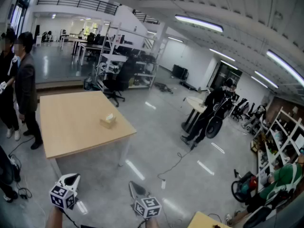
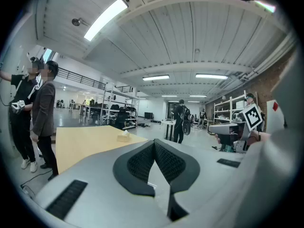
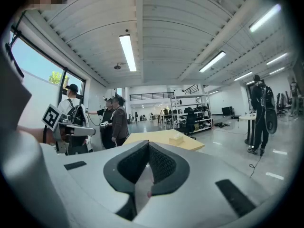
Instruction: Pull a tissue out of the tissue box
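Tissue box point(image 1: 108, 121) near right edge of table point(image 1: 61, 127), wide floor point(image 1: 161, 141) alongside

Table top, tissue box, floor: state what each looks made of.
Table top: pale wood or wood-look laminate, matte; even tan colour, no grain readable from here.
Tissue box: probably cardboard, tan, with a white tissue poking out on top; too small to be sure.
Floor: smooth grey, likely polished concrete or a coating; it mirrors the ceiling lights as bright streaks.
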